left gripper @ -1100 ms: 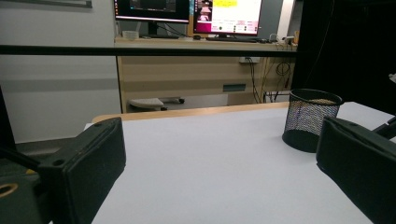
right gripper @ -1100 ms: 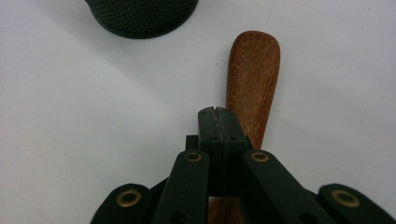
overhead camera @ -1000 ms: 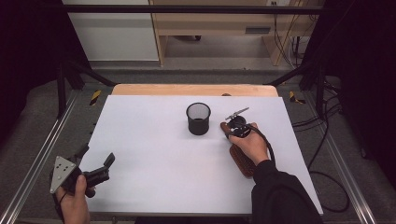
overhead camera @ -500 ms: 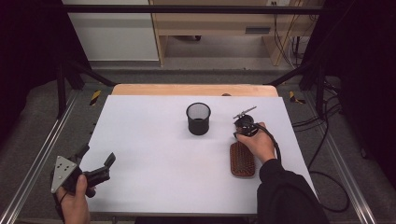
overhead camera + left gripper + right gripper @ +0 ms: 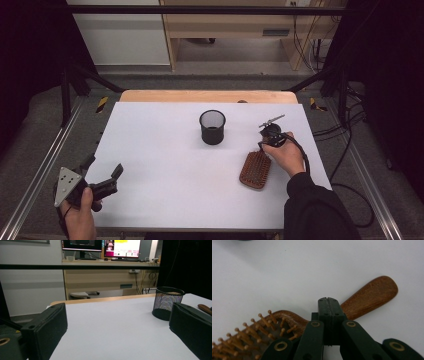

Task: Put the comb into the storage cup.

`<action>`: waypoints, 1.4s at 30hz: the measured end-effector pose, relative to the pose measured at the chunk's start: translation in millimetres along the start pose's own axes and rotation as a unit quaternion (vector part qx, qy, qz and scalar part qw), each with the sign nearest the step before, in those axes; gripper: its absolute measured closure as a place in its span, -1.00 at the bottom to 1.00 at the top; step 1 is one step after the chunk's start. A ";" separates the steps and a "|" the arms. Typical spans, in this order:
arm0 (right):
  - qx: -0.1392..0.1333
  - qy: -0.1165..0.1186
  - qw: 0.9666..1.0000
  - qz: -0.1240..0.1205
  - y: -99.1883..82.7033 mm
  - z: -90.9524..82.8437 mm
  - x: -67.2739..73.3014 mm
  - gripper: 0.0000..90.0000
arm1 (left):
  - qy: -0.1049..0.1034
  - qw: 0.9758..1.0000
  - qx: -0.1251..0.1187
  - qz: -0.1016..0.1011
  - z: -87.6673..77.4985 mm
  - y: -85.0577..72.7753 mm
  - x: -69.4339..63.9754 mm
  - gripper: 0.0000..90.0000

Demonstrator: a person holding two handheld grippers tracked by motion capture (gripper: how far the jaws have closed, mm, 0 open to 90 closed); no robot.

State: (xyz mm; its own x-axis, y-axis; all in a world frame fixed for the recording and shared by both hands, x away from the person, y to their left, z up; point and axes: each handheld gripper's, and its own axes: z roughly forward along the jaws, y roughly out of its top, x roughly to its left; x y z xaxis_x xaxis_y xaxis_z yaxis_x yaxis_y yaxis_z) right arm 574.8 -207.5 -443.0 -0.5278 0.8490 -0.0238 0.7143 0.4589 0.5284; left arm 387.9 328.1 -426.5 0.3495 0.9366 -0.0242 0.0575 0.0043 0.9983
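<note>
A wooden hairbrush (image 5: 255,170) lies bristles up on the white table (image 5: 165,165), right of centre. My right gripper (image 5: 263,146) hovers at the brush's far end, held by a hand. In the right gripper view the right gripper (image 5: 328,301) is shut, jaws pressed flat together with nothing between them, over the neck of the hairbrush (image 5: 372,293). My left gripper (image 5: 104,166) rests at the table's near left edge, open and empty. Through the left gripper (image 5: 117,322) I see bare table between the wide jaws.
A black mesh pen cup (image 5: 212,127) stands upright at mid table, a short way left of the right gripper, and the cup (image 5: 167,302) appears again at the right of the left gripper view. Metal rails run along both sides of the table.
The right hand and its gripper have drifted to the right and off the brush, uncovering it. The brush and the left gripper have stayed put.
</note>
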 end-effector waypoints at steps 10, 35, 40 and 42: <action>0.002 -0.007 1.000 0.002 -13.0 -7.4 -6.7 1.00 | 0.001 1.000 0.002 -0.001 1.1 -0.7 1.4 -0.96; 0.008 0.010 1.000 -0.001 -48.4 -21.8 -3.7 1.00 | 0.003 1.000 0.001 0.000 0.0 -0.1 1.3 -0.96; 0.003 0.015 1.000 0.006 -54.3 -28.3 -0.9 1.00 | 0.003 1.000 0.001 0.000 -0.1 0.0 1.5 -0.96; 0.002 0.015 1.000 0.002 -57.2 -30.1 0.7 1.00 | 0.003 1.000 0.002 0.000 -0.1 -0.1 1.5 -0.96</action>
State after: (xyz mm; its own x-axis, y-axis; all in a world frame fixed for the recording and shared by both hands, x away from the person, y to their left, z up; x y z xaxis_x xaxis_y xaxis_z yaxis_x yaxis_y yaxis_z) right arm 519.7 -241.1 -447.7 -0.5380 0.8429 0.0032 0.7185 0.4566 0.5247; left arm 388.3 329.6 -426.6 0.3436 0.9388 -0.0235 0.0606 0.0028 0.9982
